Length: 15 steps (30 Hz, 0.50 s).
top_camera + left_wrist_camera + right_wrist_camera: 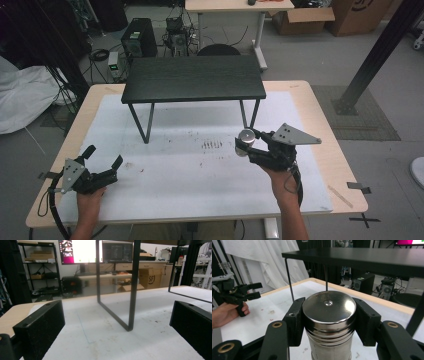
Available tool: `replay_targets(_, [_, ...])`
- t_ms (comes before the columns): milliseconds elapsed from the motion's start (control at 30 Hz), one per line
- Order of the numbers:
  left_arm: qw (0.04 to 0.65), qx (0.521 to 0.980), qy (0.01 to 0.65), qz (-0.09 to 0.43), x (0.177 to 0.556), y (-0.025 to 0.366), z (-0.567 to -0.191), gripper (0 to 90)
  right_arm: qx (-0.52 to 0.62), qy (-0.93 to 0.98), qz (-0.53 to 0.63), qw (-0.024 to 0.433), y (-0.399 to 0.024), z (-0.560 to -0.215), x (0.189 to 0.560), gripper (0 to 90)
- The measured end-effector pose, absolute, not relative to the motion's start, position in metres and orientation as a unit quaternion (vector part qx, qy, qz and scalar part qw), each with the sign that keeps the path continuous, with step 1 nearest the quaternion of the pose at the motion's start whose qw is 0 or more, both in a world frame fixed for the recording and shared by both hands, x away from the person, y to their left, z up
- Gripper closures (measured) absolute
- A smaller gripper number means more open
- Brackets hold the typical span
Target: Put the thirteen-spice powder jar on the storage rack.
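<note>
The tin's (329, 325) base is cut off in the right gripper view; it's pinched by the right gripper's (246, 143) fingers (295, 320), at 4 o'clock on the table (320, 120). The left gripper (104, 159) is seen with fingers spread, empty, at 8 o'clock.

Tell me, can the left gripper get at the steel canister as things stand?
Probably not freely: the left gripper is open with bare mat ahead, but the right gripper has the steel canister clamped between its fingers, covering two sides just below the lid.
</note>
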<state>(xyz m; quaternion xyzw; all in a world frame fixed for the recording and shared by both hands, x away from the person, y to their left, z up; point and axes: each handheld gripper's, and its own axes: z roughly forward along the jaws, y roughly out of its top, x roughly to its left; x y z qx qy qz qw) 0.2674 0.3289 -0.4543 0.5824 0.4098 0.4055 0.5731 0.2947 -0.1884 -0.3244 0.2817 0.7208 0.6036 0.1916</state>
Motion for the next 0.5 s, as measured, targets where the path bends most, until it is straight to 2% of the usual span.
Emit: replay_targets(500, [0.574, 0.582, 0.410, 0.405, 0.267, 0.329, -0.454, 0.2, 0.254, 0.727, 0.613, 0.175, -0.173, -0.284, 0.315, 48.1])
